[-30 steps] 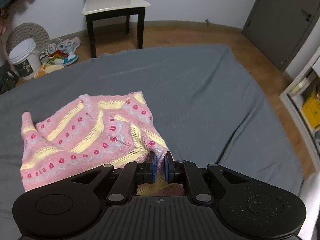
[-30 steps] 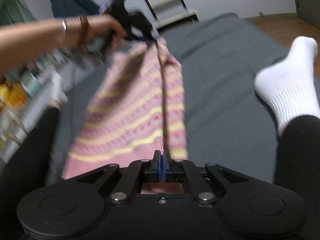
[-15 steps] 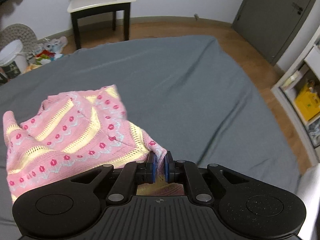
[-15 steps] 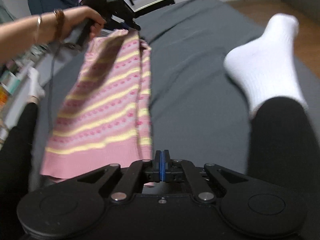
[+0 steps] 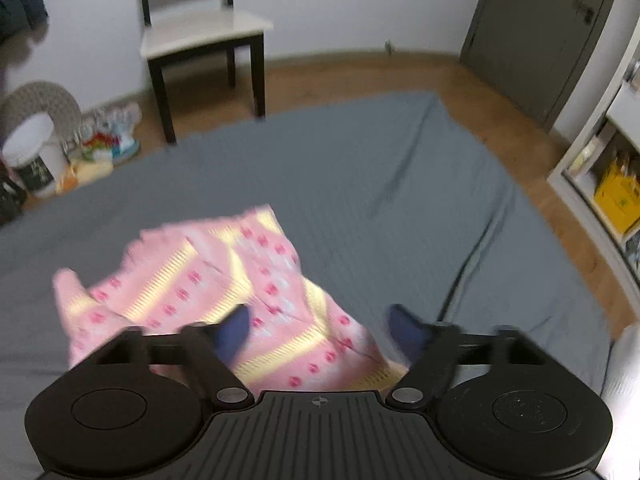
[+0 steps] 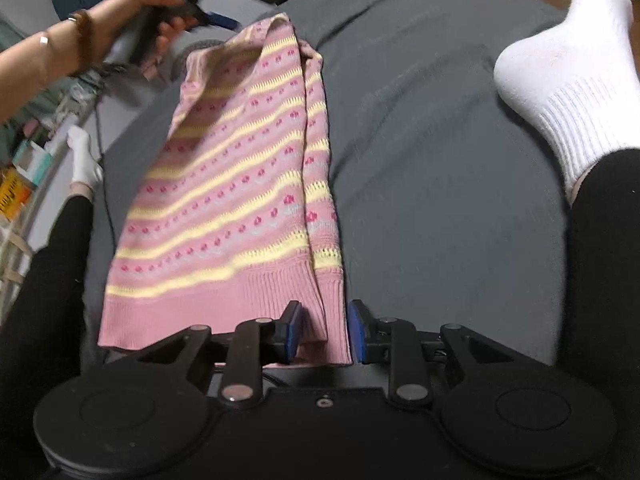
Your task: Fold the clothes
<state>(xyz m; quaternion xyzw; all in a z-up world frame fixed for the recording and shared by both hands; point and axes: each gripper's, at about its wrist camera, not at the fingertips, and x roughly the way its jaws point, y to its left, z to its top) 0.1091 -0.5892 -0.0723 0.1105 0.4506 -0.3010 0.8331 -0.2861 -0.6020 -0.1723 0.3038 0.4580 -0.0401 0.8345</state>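
Observation:
A pink knit sweater [image 6: 224,200] with yellow stripes and red dots lies folded lengthwise on the grey bed [image 6: 420,160]. My right gripper [image 6: 324,334] is open, its blue pads on either side of the ribbed hem. In the left wrist view the sweater's [image 5: 224,280] other end lies rumpled on the bed sheet [image 5: 360,184], and my left gripper [image 5: 320,328] hangs open just above it, holding nothing. The right wrist view shows the left gripper [image 6: 216,20] in a person's hand [image 6: 132,20] at the sweater's far end.
A person's leg in a white sock [image 6: 560,72] rests on the bed to the right of the sweater. Another leg [image 6: 56,264] lies on the left. Past the bed stand a chair [image 5: 200,40], a white bucket [image 5: 32,152], shoes [image 5: 108,136] and a shelf [image 5: 600,168].
Both grippers have opened and let go of the sweater, which now lies flat on the bed. The left gripper has drawn back and lifted slightly.

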